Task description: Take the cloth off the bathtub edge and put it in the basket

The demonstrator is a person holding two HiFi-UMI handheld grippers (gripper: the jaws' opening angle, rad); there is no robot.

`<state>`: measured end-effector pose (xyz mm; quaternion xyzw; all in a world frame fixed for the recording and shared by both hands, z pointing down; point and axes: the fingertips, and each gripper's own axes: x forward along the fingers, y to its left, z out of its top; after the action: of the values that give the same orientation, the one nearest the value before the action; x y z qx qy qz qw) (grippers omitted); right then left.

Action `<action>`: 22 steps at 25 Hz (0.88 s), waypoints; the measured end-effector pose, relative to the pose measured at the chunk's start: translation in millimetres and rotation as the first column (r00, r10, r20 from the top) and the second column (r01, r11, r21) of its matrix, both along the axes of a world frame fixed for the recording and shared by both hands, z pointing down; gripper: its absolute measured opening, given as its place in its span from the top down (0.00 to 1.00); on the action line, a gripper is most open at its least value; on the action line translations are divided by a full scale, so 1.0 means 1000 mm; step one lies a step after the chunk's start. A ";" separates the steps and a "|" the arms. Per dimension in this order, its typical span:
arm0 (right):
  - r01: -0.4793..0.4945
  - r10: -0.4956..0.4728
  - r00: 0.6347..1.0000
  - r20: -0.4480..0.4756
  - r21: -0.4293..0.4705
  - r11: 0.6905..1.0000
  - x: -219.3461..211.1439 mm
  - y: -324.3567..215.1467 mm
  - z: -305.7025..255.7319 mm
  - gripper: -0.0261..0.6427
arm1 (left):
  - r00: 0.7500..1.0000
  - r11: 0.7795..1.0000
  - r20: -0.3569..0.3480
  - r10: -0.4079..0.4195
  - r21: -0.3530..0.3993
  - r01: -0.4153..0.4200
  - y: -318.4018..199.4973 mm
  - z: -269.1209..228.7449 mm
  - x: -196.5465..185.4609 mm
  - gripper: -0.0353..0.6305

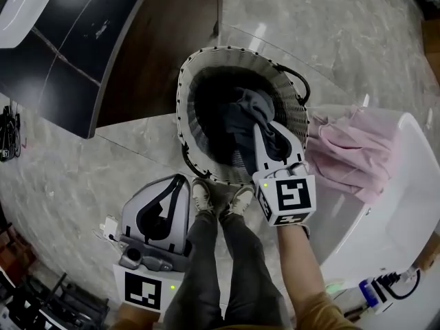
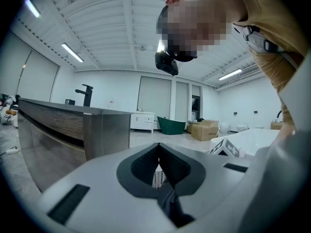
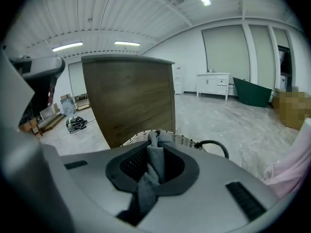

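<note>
Basket sits on the floor, mid-frame in the head view, just ahead of the person's shoes. Counter is behind and left of the basket, its end panel near the rim but apart from it. Bathtub is right of the basket, close to its right side. Second cloth is draped over the bathtub edge nearest the basket; can't tell if it touches the rim. Right gripper is over the basket's near-right rim, pointing down inside. Cloth is pinched in its jaws and hangs within the basket. Left gripper is outside the basket, at its near-left, left of the shoes.
</note>
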<state>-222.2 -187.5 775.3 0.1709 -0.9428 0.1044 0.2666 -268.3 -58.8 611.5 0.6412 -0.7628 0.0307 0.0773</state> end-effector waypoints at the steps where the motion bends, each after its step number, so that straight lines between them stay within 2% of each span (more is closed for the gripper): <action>1: 0.009 -0.009 1.000 -0.011 -0.004 1.000 -0.003 0.002 0.010 0.91 | 1.000 1.000 0.000 -0.002 0.000 0.002 0.000 0.004 -0.001 0.94; 13: 0.055 -0.059 0.989 -0.138 -0.034 0.998 -0.007 0.010 0.113 0.90 | 1.000 1.000 0.003 0.006 0.006 -0.006 -0.007 0.046 -0.002 0.94; 17: 0.055 -0.069 0.977 -0.202 -0.075 0.996 0.004 0.016 0.135 0.80 | 1.000 1.000 -0.004 0.024 -0.010 -0.024 -0.010 0.056 0.002 0.94; 22: 0.023 -0.043 0.973 -0.227 -0.092 0.996 0.014 0.008 0.137 0.71 | 0.999 0.999 -0.018 0.034 -0.018 -0.035 -0.015 0.059 0.003 0.94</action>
<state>-208.1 -179.4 912.5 0.1542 -0.9029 0.1212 0.3824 -264.9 -73.6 670.9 0.6538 -0.7507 0.0331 0.0895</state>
